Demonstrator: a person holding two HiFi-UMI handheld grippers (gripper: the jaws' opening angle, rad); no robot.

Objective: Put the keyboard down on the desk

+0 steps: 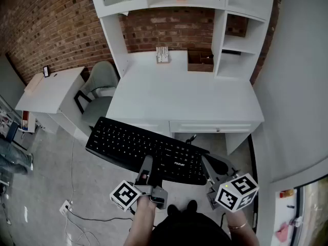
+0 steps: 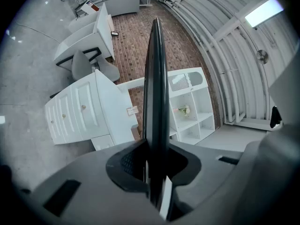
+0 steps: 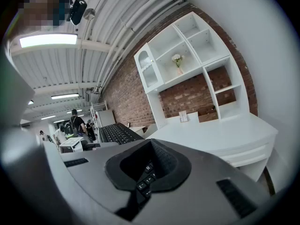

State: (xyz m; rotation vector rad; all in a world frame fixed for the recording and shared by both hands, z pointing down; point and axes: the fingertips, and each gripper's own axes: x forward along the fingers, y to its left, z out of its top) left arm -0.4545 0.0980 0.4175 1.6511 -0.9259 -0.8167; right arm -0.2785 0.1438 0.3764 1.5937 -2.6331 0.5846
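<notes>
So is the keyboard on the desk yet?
Not yet. The keyboard hangs over the floor before the desk, its near edge clamped by the left gripper and right gripper.

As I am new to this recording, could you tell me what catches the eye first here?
A black keyboard is held in the air in front of the white desk, its near edge clamped by the left tool and the right tool. On the desk's far side, white shelves stand against a red brick wall.

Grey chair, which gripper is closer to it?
Left. The left gripper, clamping the keyboard, is nearer the grey chair; the right gripper holds the keyboard's opposite end, farther right.
</notes>
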